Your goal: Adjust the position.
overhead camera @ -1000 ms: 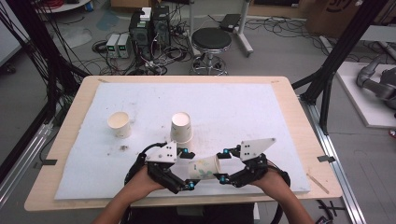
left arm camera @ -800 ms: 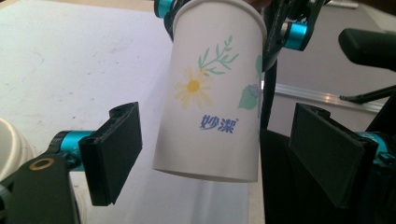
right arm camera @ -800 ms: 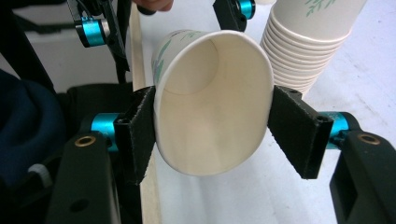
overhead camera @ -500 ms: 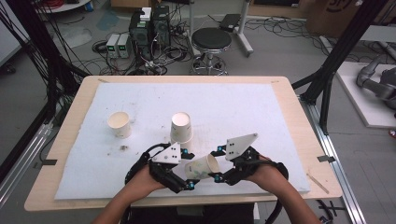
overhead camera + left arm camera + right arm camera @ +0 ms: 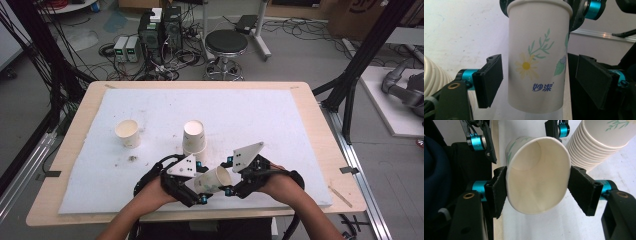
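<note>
Black fingers [image 5: 499, 192] with flat pads; teal collars; brass-ringed screw holes; grey three-cornered plates [image 5: 247, 156].

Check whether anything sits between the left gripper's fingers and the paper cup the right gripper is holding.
Nothing visible does. In the left gripper view the paper cup hangs between the left gripper's fingers, with bare gaps on both sides. Those jaws have just been closing toward it. The right gripper squeezes the cup near its rim.
</note>
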